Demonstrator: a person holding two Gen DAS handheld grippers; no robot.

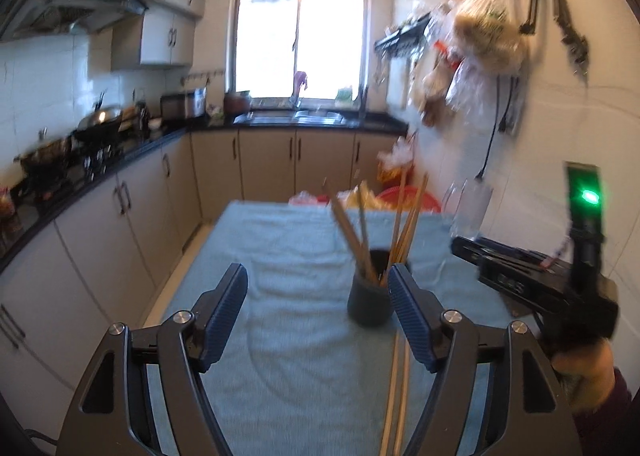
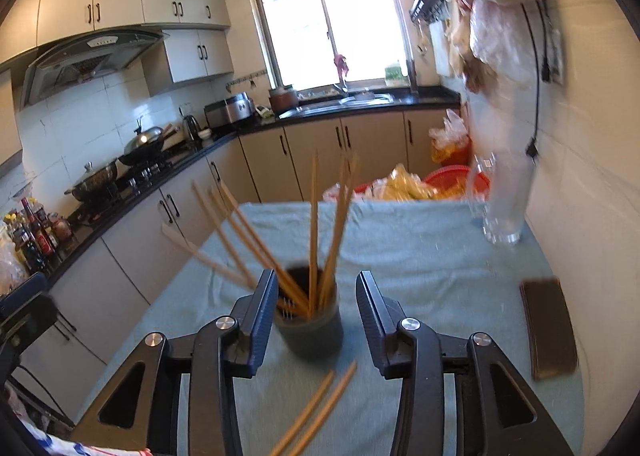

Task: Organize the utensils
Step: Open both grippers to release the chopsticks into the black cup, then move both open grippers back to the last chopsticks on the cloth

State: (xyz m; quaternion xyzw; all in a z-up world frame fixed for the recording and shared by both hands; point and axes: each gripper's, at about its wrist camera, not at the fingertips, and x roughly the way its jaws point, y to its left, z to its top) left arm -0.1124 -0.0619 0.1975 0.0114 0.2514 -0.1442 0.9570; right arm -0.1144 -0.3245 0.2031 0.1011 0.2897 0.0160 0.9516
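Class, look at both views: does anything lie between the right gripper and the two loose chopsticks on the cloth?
Nothing visible does. The right gripper is open, and the loose chopsticks lie on the cloth just below it, near the cup.

No legible text, labels, brands or numbers are present; print on the hanging bags is blurred.
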